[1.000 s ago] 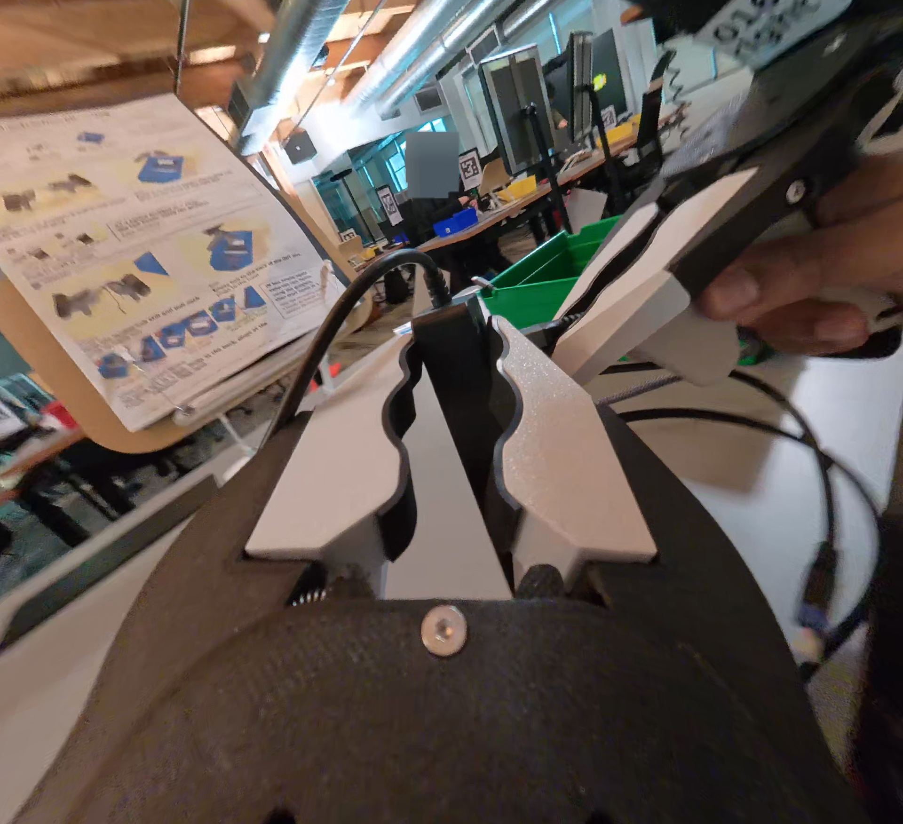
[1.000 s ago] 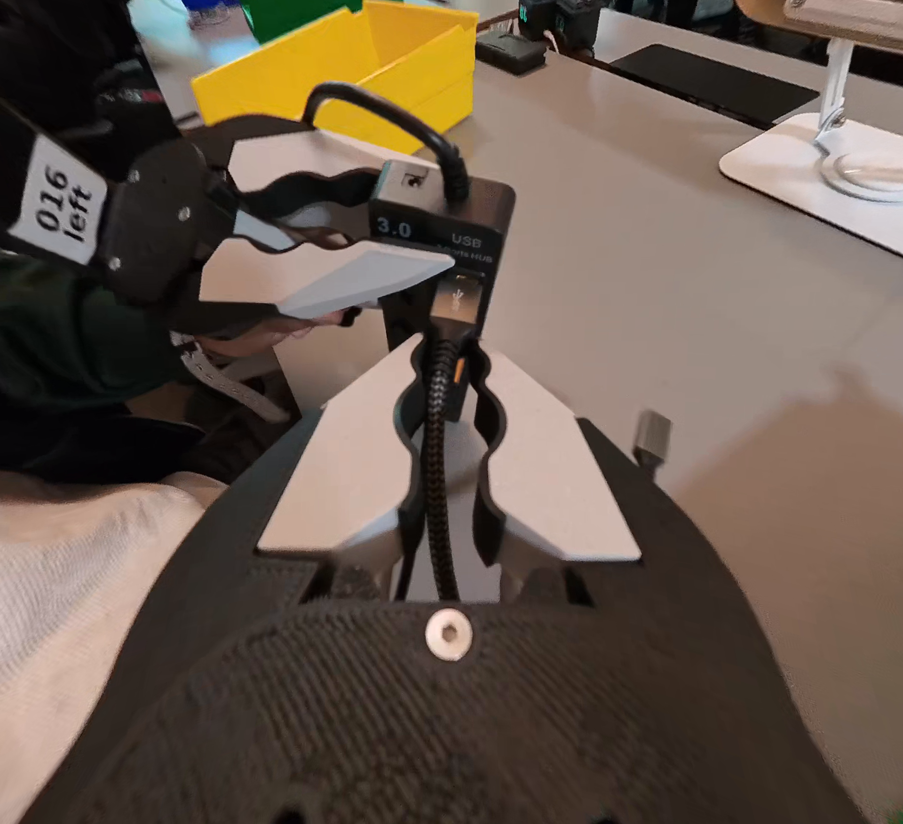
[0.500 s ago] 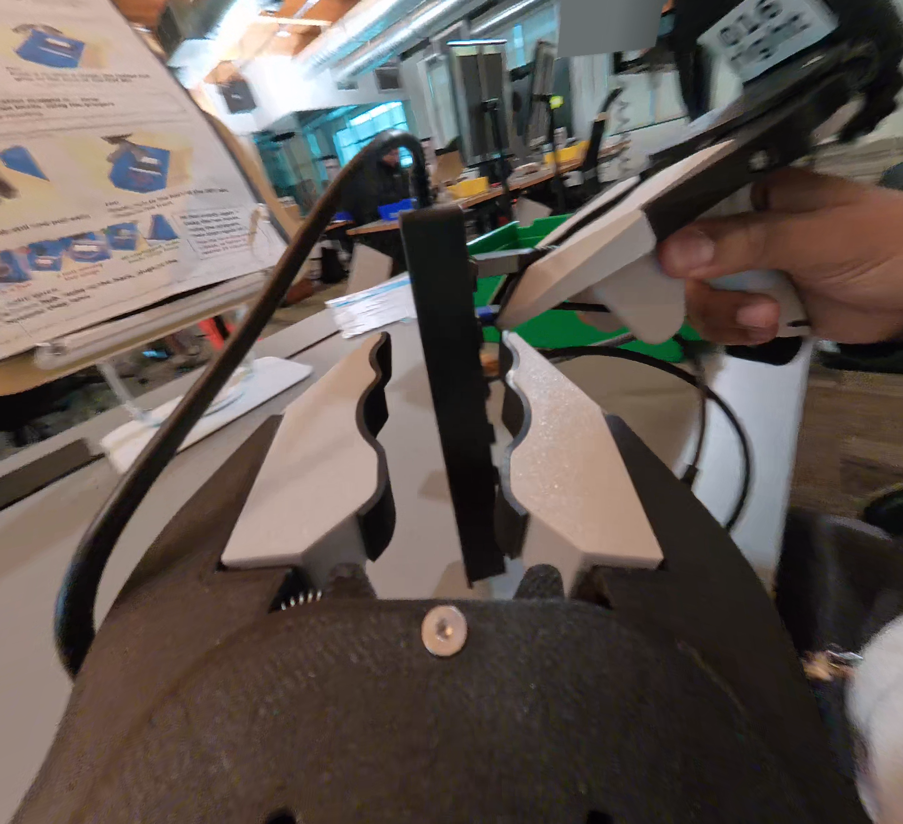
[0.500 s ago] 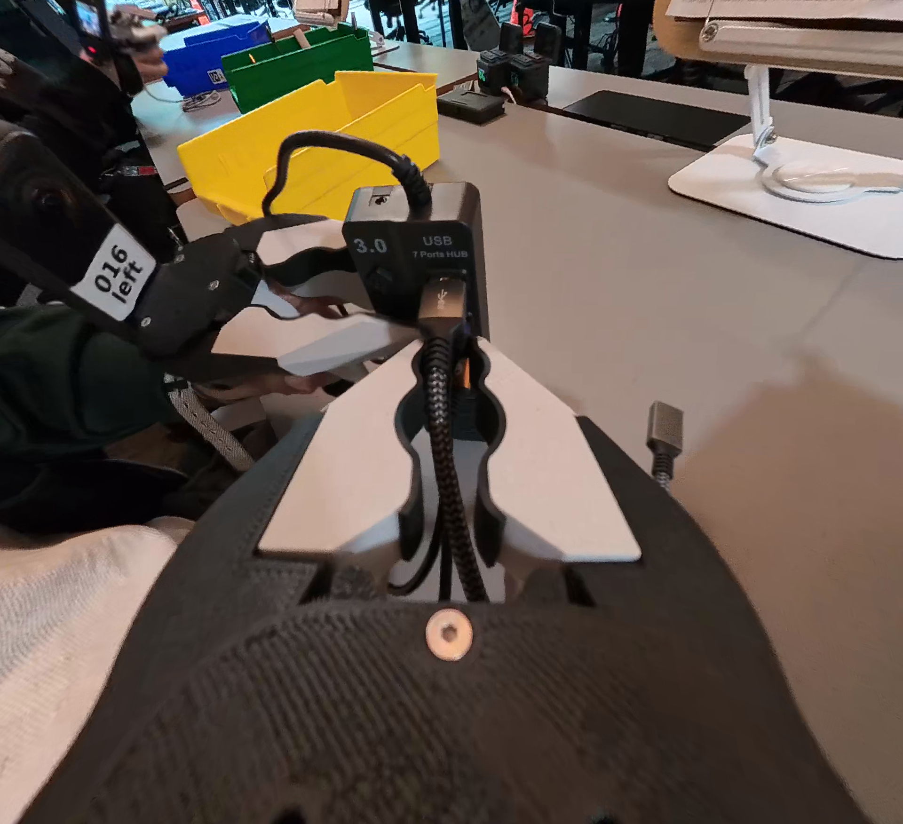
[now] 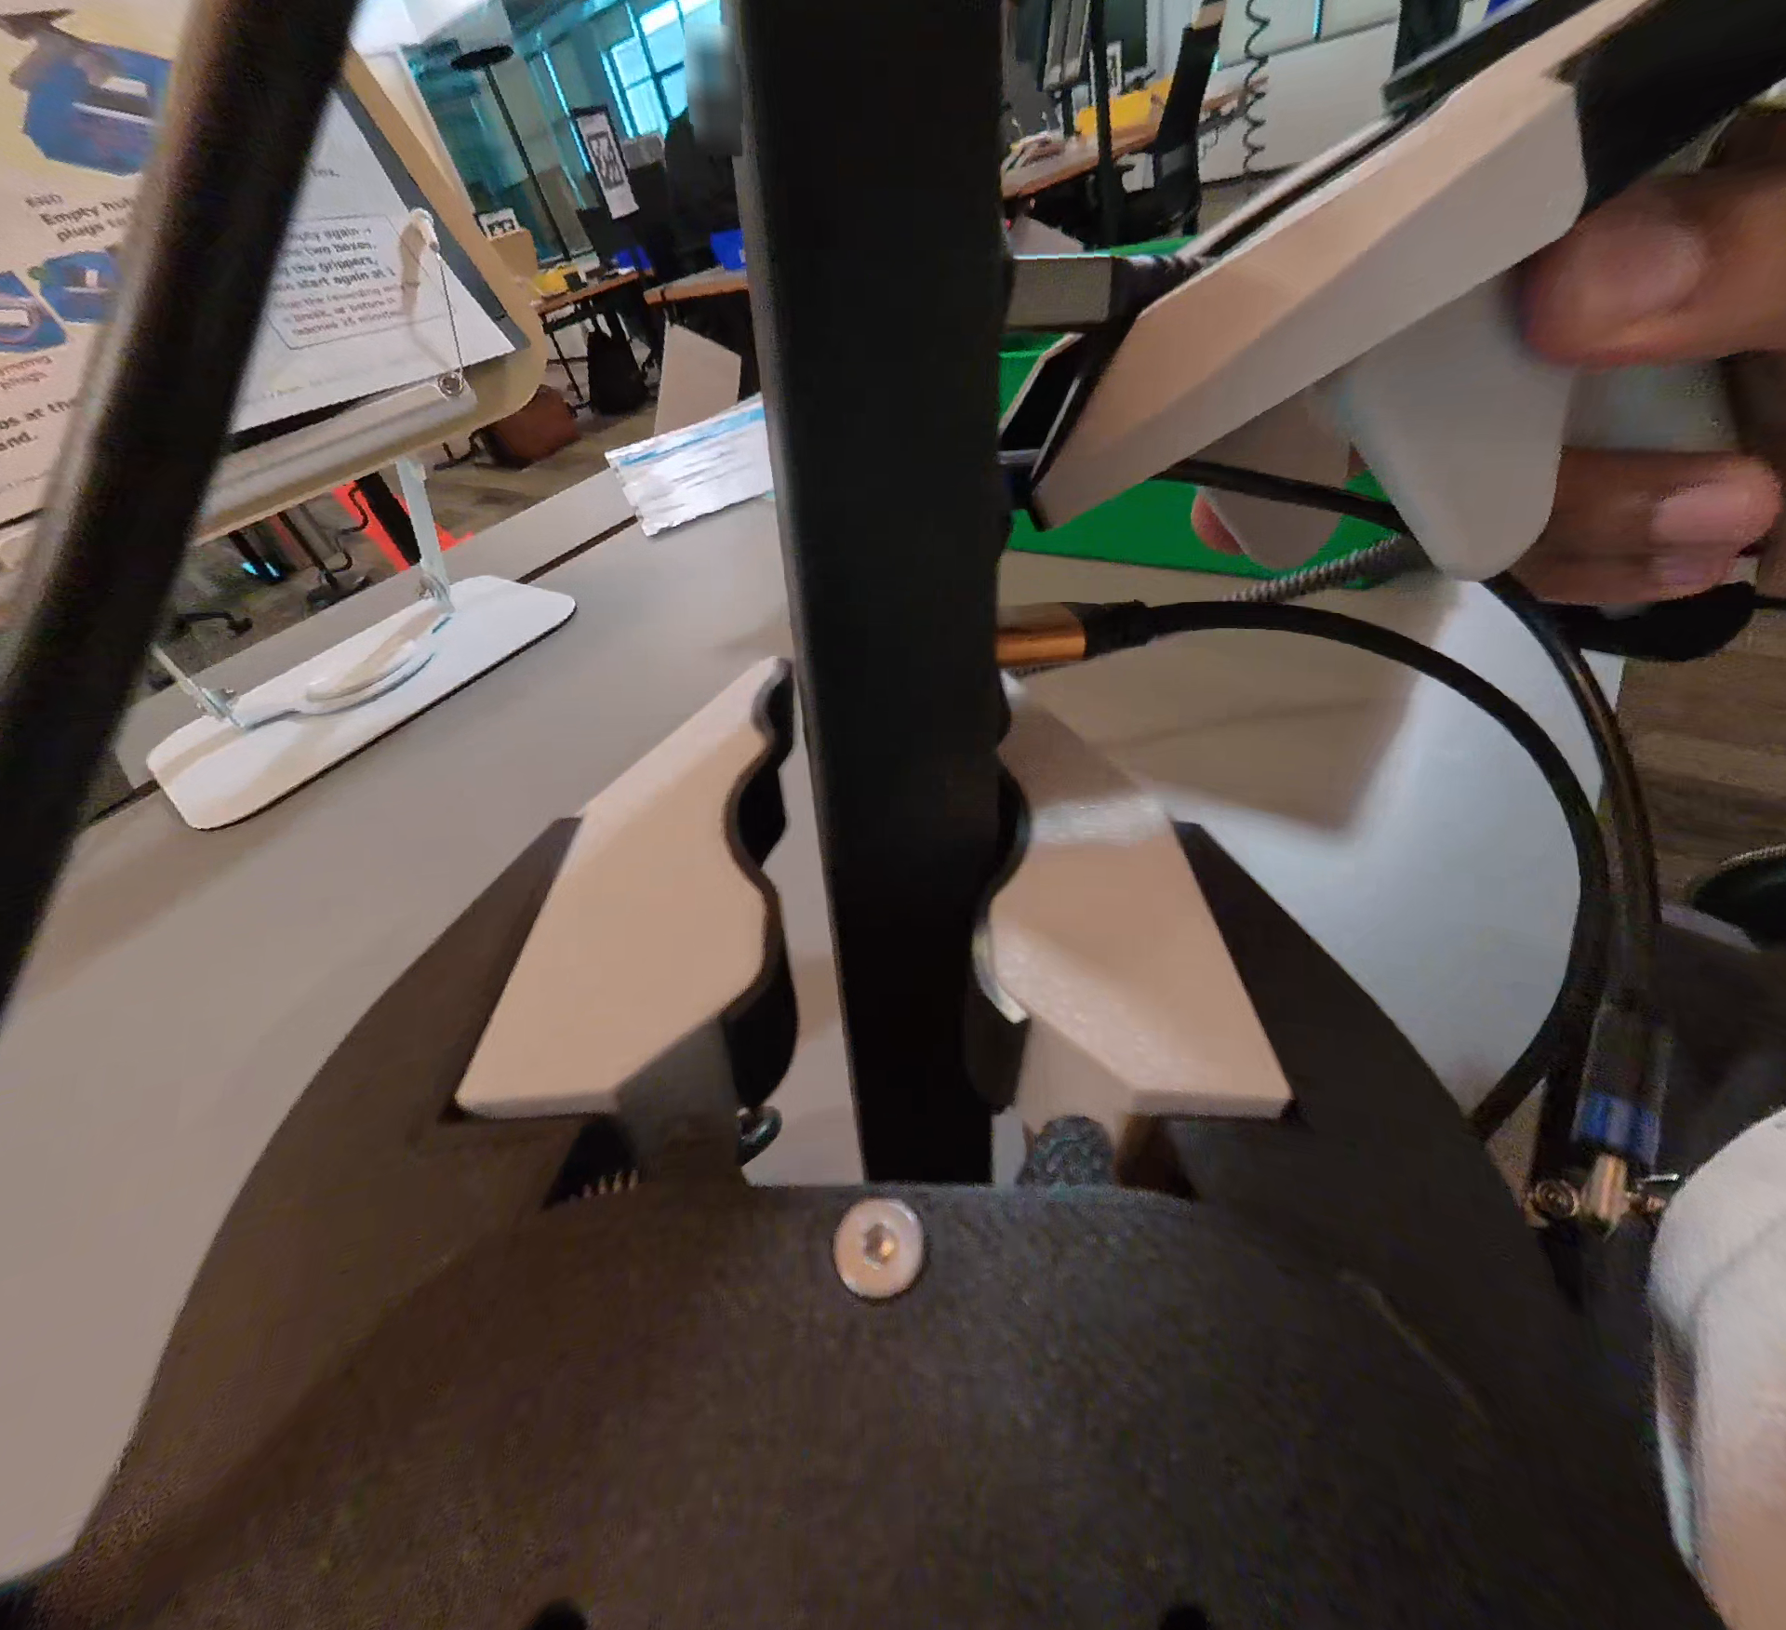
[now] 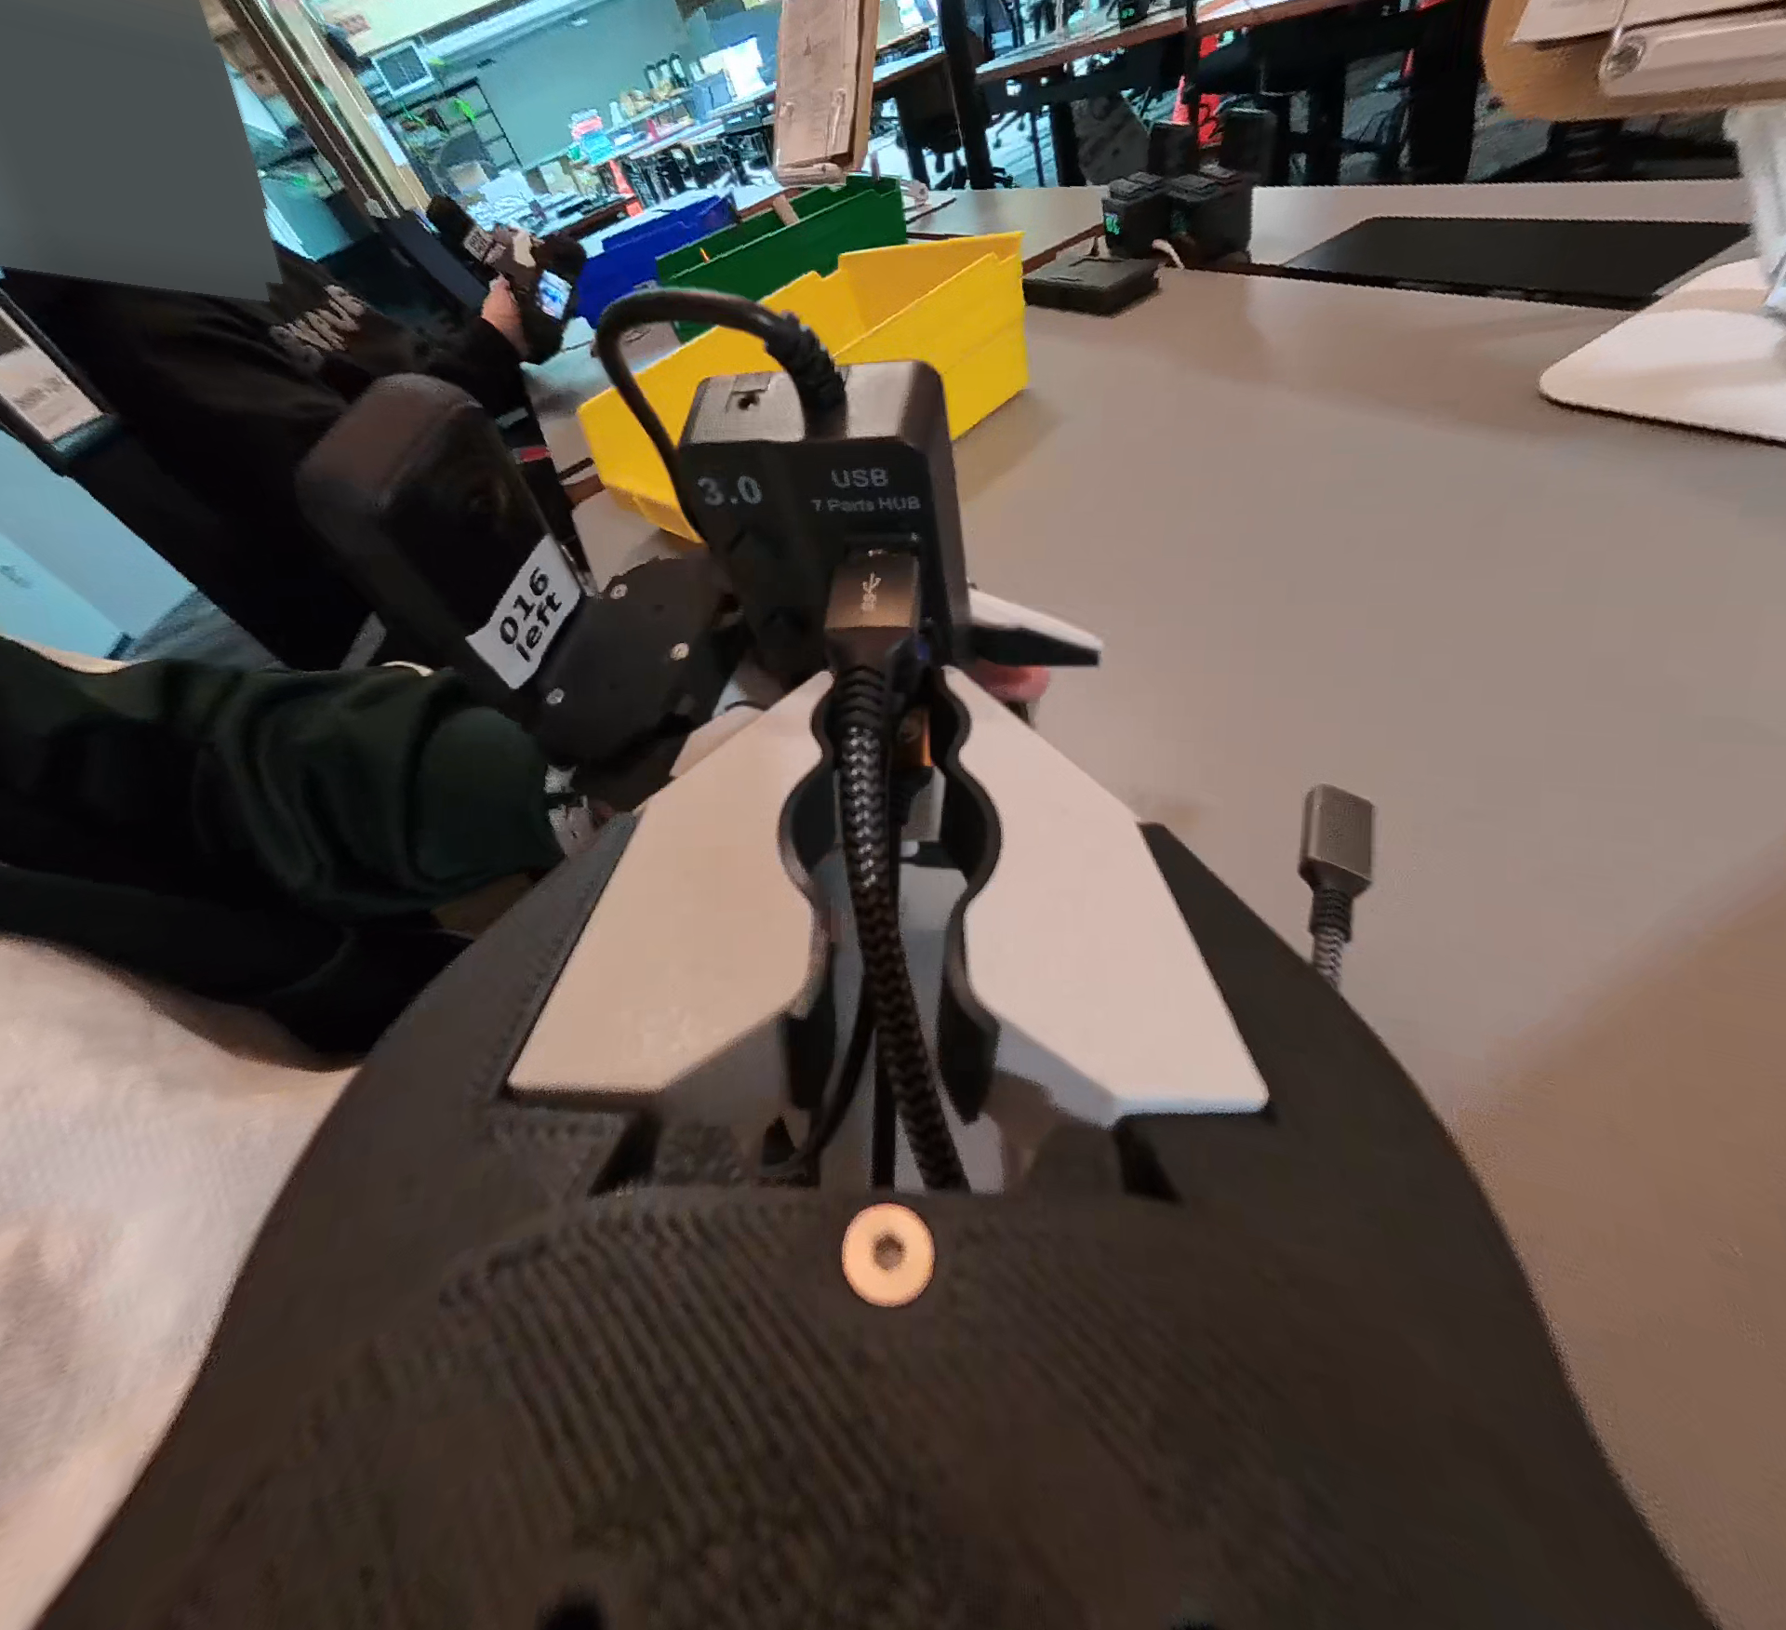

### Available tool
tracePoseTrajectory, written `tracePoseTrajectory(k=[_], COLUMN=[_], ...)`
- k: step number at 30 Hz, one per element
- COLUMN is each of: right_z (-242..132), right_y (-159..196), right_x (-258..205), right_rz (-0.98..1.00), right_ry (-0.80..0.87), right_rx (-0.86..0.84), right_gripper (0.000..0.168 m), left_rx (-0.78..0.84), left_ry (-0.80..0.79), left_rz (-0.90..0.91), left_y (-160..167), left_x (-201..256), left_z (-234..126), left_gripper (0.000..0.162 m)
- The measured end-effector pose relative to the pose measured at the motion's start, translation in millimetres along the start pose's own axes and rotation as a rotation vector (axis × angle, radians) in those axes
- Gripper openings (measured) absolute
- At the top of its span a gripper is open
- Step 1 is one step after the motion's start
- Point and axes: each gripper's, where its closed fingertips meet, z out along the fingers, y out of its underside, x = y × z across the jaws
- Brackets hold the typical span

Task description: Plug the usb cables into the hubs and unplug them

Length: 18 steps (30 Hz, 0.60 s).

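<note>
A black USB hub (image 5: 884,424) stands upright between the fingers of my left gripper (image 5: 889,704), which is shut on it above the table. The hub also shows in the right wrist view (image 6: 821,462), with its own black cable looping from its top. A grey USB plug (image 6: 870,593) sits in the hub's top port. My right gripper (image 6: 889,699) is shut on the braided cable (image 6: 870,810) just behind that plug. In the left wrist view the right gripper (image 5: 1256,308) reaches in from the upper right. A gold-collared plug (image 5: 1044,641) sits in a lower port.
A loose grey plug (image 6: 1339,839) lies on the grey table (image 6: 1353,569) to the right. A yellow bin (image 6: 918,317) and a green bin (image 6: 783,250) stand behind the hub. A white stand base (image 6: 1691,366) with an instruction sheet (image 5: 367,308) is at the far side.
The hub has turned upright and sits deeper between my left fingers. Both grippers have swung together, and the grey plug has stayed at the top port with my right gripper behind it.
</note>
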Motion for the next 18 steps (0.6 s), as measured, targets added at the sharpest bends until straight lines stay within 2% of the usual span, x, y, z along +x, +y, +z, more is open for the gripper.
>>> tracePoseTrajectory(k=[1, 5, 7, 9, 15, 18], right_z=[0, 1, -1, -3, -5, -4], right_y=[1, 2, -3, -5, -7, -6], right_x=[0, 2, 5, 5, 5, 8], right_rz=[-0.036, -0.166, -0.219, -0.239, -0.142, -0.1], right_ry=[0.013, 0.075, 0.115, 0.128, 0.086, 0.096], right_rx=[-0.008, -0.041, -0.032, -0.03, 0.003, -0.001], right_gripper=[0.015, 0.015, 0.028, 0.032, 0.023, 0.015], left_rx=[-0.009, -0.033, -0.057, -0.066, -0.072, -0.106], left_ry=[-0.009, -0.049, -0.066, -0.077, -0.091, -0.124], left_rz=[0.013, 0.039, 0.051, 0.071, 0.195, 0.125], left_y=[1, 4, 8, 9, 7, 10], left_x=[-1, -10, -15, -18, -13, -20], left_z=[0, -1, -1, -2, -1, -1], left_gripper=[0.025, 0.022, 0.022, 0.022, 0.022, 0.023])
